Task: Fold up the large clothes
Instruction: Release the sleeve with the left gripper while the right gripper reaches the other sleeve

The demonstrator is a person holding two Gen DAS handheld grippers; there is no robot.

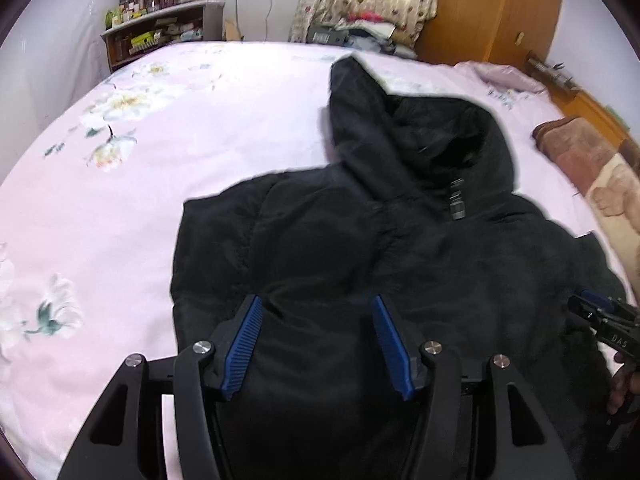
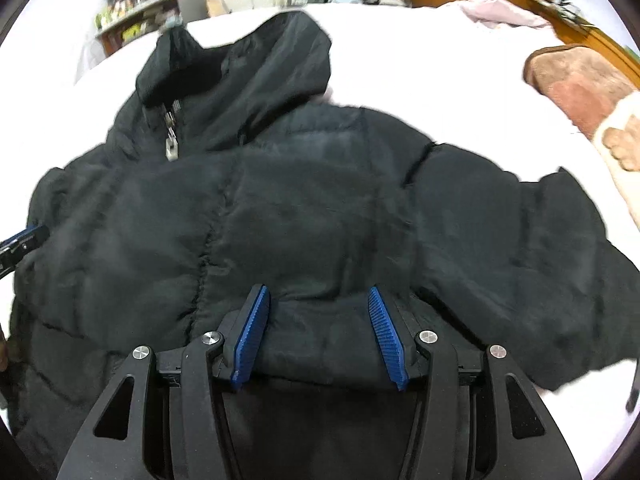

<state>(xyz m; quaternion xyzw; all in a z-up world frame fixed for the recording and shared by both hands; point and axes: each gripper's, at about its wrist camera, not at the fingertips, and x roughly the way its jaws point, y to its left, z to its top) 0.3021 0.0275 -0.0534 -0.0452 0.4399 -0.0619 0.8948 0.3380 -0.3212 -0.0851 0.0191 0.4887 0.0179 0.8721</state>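
A black puffy hooded jacket (image 1: 420, 240) lies spread on the bed, its hood (image 1: 400, 128) toward the far side. My left gripper (image 1: 316, 300) is shut on a bunched fold of the jacket's near left part, and dark fabric fills the gap between its blue pads. In the right wrist view the jacket (image 2: 320, 200) shows its zipper pull (image 2: 172, 148) and hood (image 2: 248, 72). My right gripper (image 2: 318, 289) is shut on a thick fold at the near edge. Each gripper shows in the other's view: the right gripper (image 1: 600, 320) and the left gripper (image 2: 20, 240).
The bed carries a pale pink floral sheet (image 1: 160, 140). A brown plush blanket (image 1: 580, 152) lies at the right edge, with a pink cloth (image 1: 504, 76) behind it. A cluttered shelf (image 1: 156, 36) and a wooden wardrobe (image 1: 492, 8) stand beyond the bed.
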